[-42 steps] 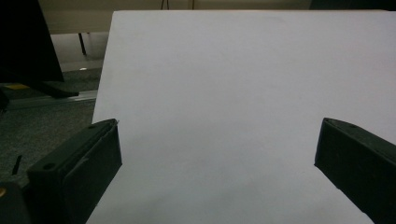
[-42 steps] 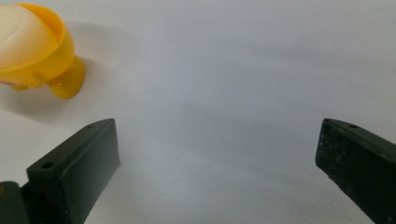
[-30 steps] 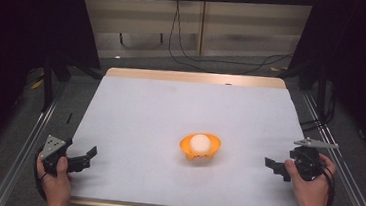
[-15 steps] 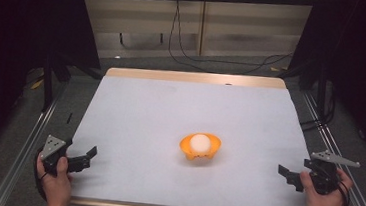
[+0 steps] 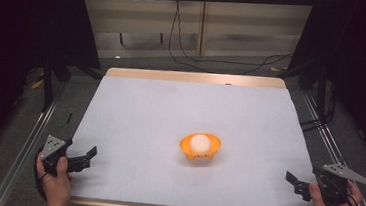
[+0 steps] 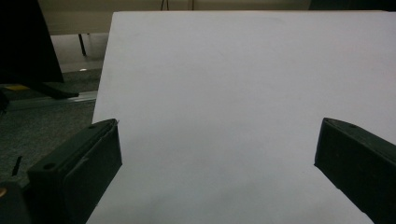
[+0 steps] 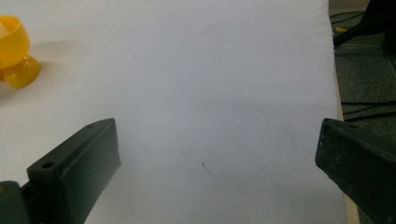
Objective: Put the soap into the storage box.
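Right tool (image 5: 298,185) at tabletop's (image 5: 180,108) near right corner, jaws spread wide, gripping nothing. Left tool (image 5: 84,157) at near left corner, likewise wide and empty. Orange bowl (image 5: 200,148) with white ball (image 5: 200,142) inside sits between them, well apart from both.

The high view looks forward and down from the near side, taking in the whole white counter (image 5: 190,108). Each gripper view sits low and close over it, facing across; the right gripper view shares the orange bowl (image 7: 14,51) with the high view.
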A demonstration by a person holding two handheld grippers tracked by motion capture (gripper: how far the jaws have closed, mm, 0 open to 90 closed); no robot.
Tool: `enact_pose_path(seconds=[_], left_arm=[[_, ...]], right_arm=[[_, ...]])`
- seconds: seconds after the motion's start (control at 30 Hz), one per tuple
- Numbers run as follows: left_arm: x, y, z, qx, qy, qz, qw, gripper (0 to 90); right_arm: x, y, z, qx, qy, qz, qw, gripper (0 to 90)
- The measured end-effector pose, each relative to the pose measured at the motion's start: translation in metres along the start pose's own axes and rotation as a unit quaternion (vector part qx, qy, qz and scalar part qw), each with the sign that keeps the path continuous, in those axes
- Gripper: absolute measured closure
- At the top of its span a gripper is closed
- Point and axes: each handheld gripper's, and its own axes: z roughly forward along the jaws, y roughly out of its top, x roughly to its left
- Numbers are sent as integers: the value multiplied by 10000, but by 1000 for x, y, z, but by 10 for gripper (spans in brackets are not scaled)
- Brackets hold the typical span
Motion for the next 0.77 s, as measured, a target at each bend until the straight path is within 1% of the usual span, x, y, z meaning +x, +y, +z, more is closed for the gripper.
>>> enact_pose_path(seconds=[0.13,0.27,0.3,0.33,0.37,0.4,0.47,0.63,0.77], left_arm=[[0,0,0,1,-21,-4,10000,5],[0,0,0,-2,-25,-22,10000,5],[0,0,0,-3,-26,-23,10000,5],[0,0,0,-4,-28,-26,10000,5],[0,0,0,-6,-30,-26,10000,5],[0,0,0,-7,-27,-27,10000,5],[0,0,0,-20,-33,-44,10000,6],[1,0,0,-16,-28,-39,10000,6],[1,0,0,-14,-29,-68,10000,5]], right_arm=[[1,-5,-3,-267,-73,5,9996,0],[0,-10,-3,-327,-58,48,9994,0],[-2,-15,-4,-424,1,114,9990,0],[-2,-15,-4,-424,1,114,9990,0],[-3,-17,-5,-509,-1,147,9986,3],[-3,-20,-8,-683,-7,193,9975,8],[-3,-23,-10,-835,3,166,9964,10],[-3,-22,-8,-722,-20,199,9972,18],[-2,-23,-7,-751,-79,199,9969,23]])
